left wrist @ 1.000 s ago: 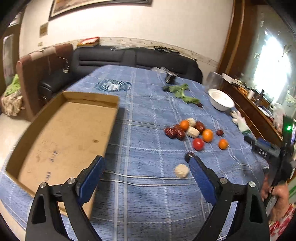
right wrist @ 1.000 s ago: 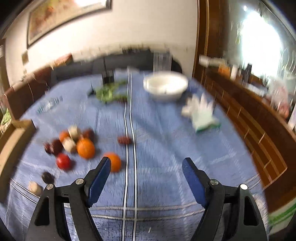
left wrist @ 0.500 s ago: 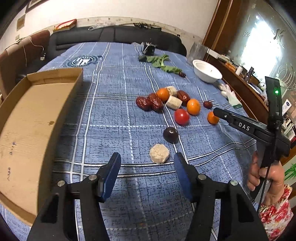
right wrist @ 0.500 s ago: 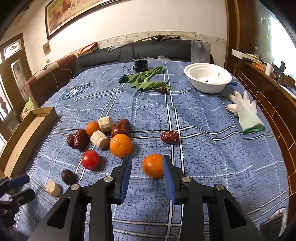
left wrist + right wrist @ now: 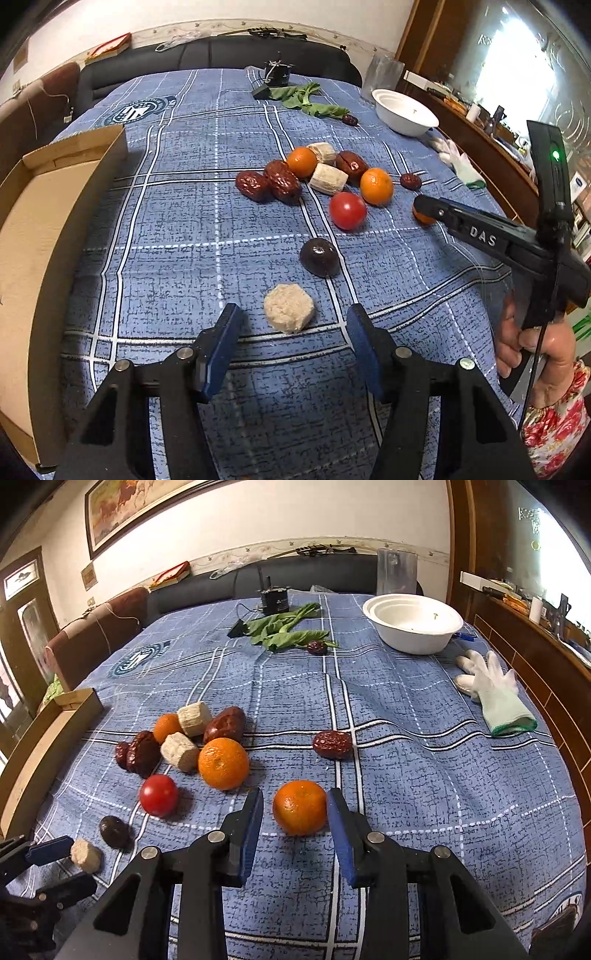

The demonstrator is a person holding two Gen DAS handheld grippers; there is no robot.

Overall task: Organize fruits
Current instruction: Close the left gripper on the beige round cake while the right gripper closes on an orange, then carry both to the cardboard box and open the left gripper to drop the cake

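On the blue checked cloth lie oranges, red dates (image 5: 269, 182), beige chunks, a red tomato (image 5: 348, 210) and a dark round fruit (image 5: 319, 256). My left gripper (image 5: 295, 325) is open and low over the cloth. A beige chunk (image 5: 289, 308) sits just between its blue tips, with a gap on each side. My right gripper (image 5: 295, 812) has an orange (image 5: 300, 806) between its fingers. Its jaws are opening; the right pad is almost against the peel and the left pad stands clear. The left wrist view shows the right gripper (image 5: 424, 206) hiding most of that orange (image 5: 421, 218).
A cardboard box (image 5: 44, 221) lies along the table's left side. A white bowl (image 5: 413, 627), green leaves (image 5: 284, 631), a lone date (image 5: 332, 744) and a white glove (image 5: 495, 698) lie further back and right. A hand (image 5: 532, 350) holds the right gripper at the table's right edge.
Both grippers came down and forward to the fruit and their jaws narrowed. The beige chunk now sits at the left tips, and the orange lies between the right fingers.
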